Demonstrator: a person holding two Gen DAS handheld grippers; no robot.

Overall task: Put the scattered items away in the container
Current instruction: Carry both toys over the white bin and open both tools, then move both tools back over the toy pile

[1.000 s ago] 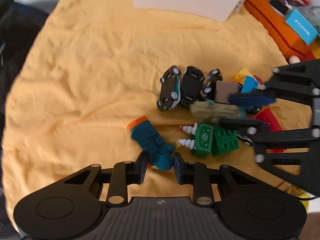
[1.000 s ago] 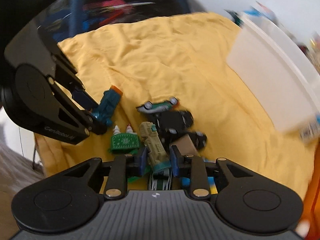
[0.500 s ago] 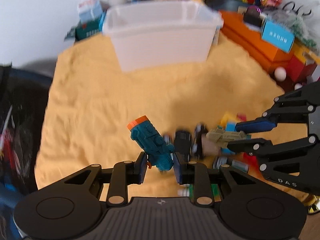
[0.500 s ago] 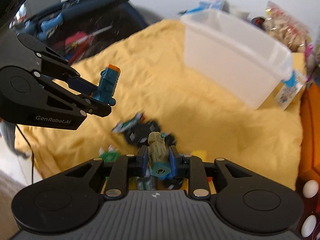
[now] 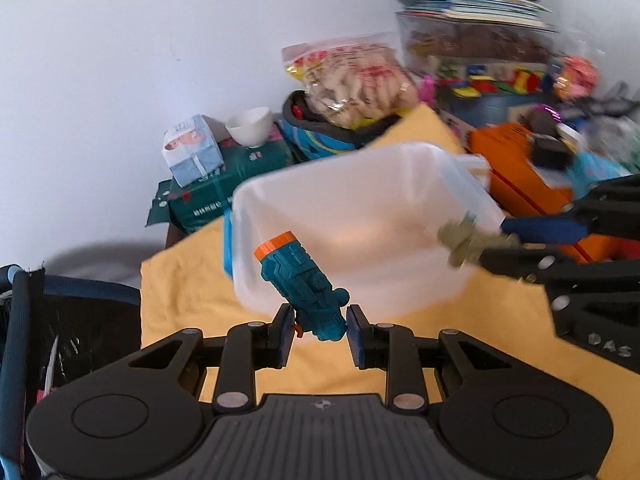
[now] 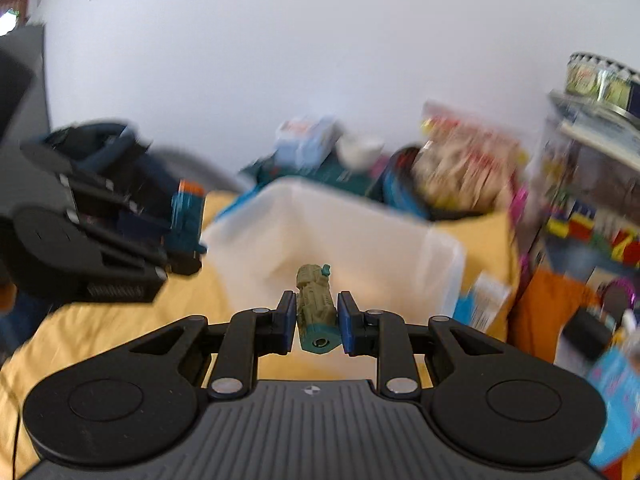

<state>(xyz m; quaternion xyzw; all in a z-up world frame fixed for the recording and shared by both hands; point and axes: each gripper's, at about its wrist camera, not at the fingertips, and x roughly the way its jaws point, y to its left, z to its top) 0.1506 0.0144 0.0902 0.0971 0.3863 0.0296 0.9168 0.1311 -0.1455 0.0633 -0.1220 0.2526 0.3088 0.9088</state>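
Observation:
My left gripper [image 5: 318, 330] is shut on a teal toy gun with an orange tip [image 5: 298, 276] and holds it in the air just in front of the translucent white container [image 5: 360, 216]. My right gripper [image 6: 314, 320] is shut on an olive toy with a teal end [image 6: 314, 300], also lifted near the container [image 6: 340, 248]. In the left wrist view the right gripper [image 5: 500, 242] reaches over the container's right rim with the olive toy [image 5: 460, 240]. In the right wrist view the left gripper [image 6: 176, 248] holds the teal gun [image 6: 187, 216] at the container's left edge.
The container stands on a yellow cloth [image 5: 184, 288]. Behind it lie a snack bag [image 5: 352, 80], a white bowl [image 5: 250, 130], a green pack [image 5: 224, 184] and a tissue box [image 5: 192, 154]. Orange boxes [image 5: 516, 176] and toy clutter lie to the right. A dark bag [image 5: 60, 320] sits left.
Both grippers have lifted their toys off the cloth and carried them up to the container. The pile of toy cars and bricks has dropped out of view.

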